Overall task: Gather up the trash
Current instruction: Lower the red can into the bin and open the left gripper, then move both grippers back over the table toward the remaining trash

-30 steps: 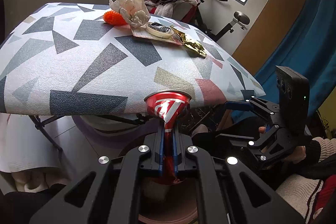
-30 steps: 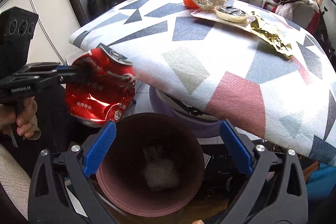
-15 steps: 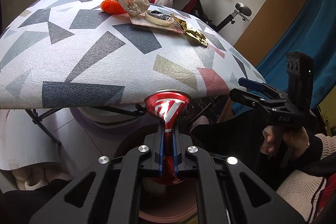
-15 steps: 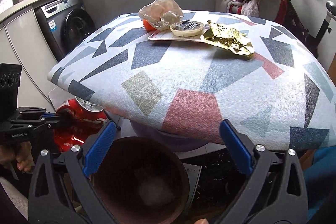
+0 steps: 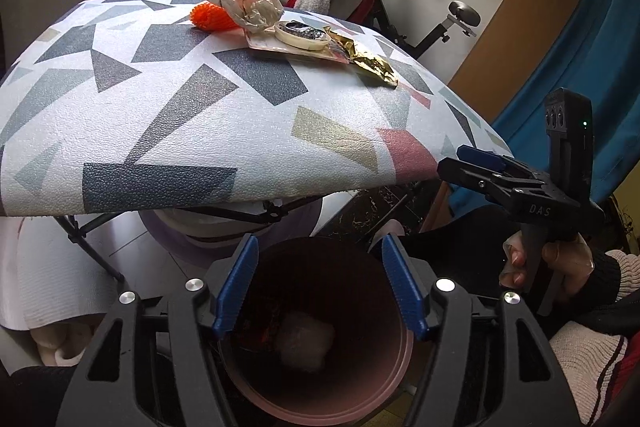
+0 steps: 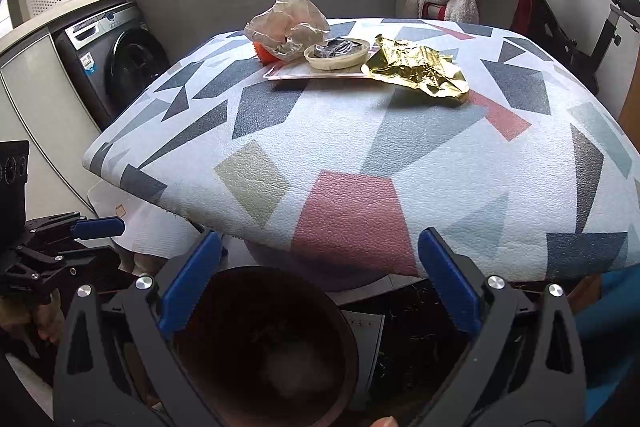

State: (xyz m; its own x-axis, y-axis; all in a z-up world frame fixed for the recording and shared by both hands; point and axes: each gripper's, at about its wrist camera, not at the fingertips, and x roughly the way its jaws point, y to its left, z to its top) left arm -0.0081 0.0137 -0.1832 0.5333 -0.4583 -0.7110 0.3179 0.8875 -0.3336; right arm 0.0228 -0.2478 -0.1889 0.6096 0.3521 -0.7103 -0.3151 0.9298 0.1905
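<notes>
left gripper: jaws spread wide, nothing between them, hanging right over the mouth of the pinkish bin on the floor

right gripper: also wide open and empty, parked at the near edge of the table, bin just below it too

bin contents: something pale and wadded at the bottom, maybe a bit of red beside it, too dark to call

trash left: all bunched at the far side of the table. Crumpled gold wrapper, shallow round dish with crinkled foil in it sitting on a flat card, a balled-up plastic bag and an orange net thing tucked behind it

which way: everything is straight ahead and up from both grippers, across the whole tabletop

gold wrapper: lies long-ways running left to right, touching the card's right end, nearest piece on the right side

my guess: right hand has the shorter line to the wrapper, left is better placed for the bag and orange bit. Wrapper's flat-ish, so pinching a raised crease looks like the way in
</notes>
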